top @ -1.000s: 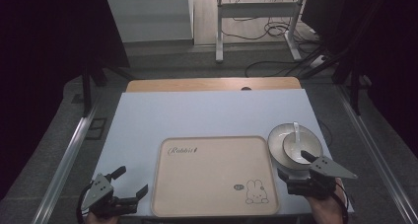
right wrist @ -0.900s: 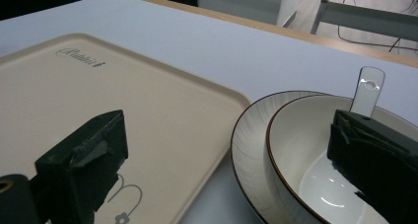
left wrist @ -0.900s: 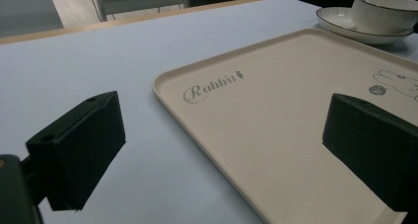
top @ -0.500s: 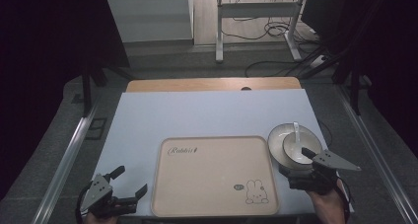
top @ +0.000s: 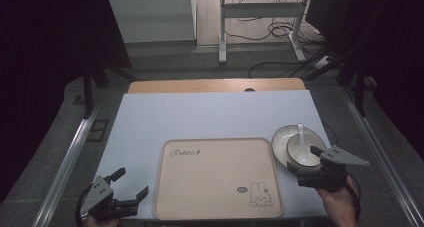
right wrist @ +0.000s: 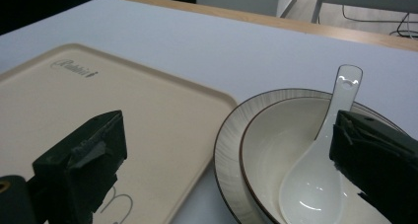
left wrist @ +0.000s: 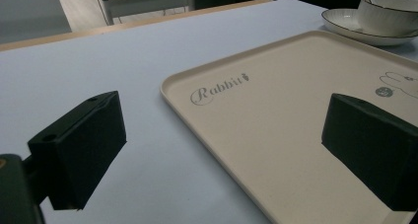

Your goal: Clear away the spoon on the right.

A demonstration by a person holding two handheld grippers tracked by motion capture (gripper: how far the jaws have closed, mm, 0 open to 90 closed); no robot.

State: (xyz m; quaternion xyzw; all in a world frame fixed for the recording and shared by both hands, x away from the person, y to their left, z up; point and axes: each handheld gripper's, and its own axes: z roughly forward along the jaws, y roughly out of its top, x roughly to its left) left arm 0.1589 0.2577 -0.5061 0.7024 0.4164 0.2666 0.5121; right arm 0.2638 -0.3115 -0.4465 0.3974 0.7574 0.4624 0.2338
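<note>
The right gripper (top: 320, 167), fingers spread wide, hovers at a glossy round bowl (right wrist: 296, 155) holding a smooth ceramic spoon (right wrist: 320, 169), stacked on a ribbed plate (right wrist: 231, 135) beside the matte rectangular tray (top: 215, 177), while the left gripper (top: 131, 185) is also open.

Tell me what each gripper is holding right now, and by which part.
Nothing is held. The left gripper is open beside the beige rabbit-print tray; the right gripper is open near the white ceramic bowl, gripping nothing.
</note>
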